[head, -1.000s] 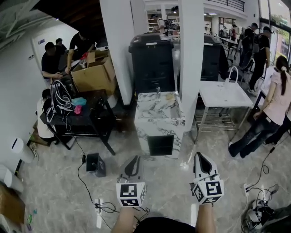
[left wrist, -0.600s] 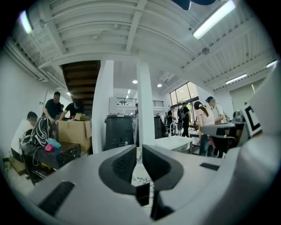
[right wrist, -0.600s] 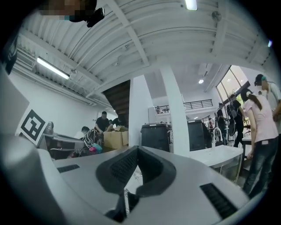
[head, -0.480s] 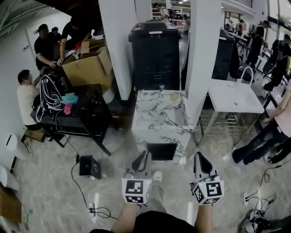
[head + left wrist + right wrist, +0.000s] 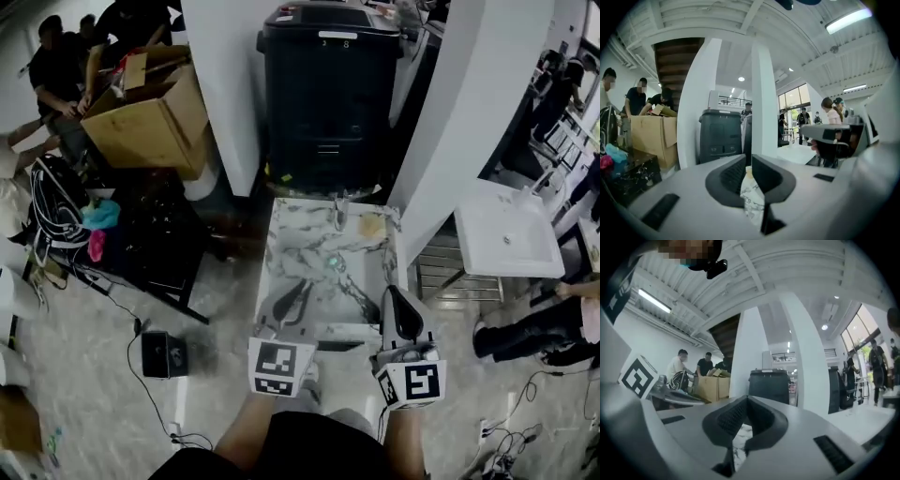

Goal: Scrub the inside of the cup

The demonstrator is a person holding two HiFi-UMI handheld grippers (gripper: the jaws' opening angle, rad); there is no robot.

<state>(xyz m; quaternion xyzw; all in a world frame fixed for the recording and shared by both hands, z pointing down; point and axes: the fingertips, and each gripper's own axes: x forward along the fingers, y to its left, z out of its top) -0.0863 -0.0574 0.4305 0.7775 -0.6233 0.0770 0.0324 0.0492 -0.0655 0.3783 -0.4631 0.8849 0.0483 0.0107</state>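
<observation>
Scrub not started; left gripper (image 5: 302, 287) and right gripper (image 5: 394, 296) both closed up with nothing held, at near edge of marble sink counter (image 5: 289, 234); likely cup (image 5: 339, 214) untouched at far edge beside yellowish sponge (image 5: 373, 226); pickup and scrubbing all left.

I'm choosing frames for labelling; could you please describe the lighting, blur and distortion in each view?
Head view: dim and low in contrast, the white pillar slanted by the wide lens, the marble counter slightly soft. Left gripper view: strong fisheye with black corners, the ceiling light strip glaring. Right gripper view: the same fisheye, with the windows very bright.
</observation>
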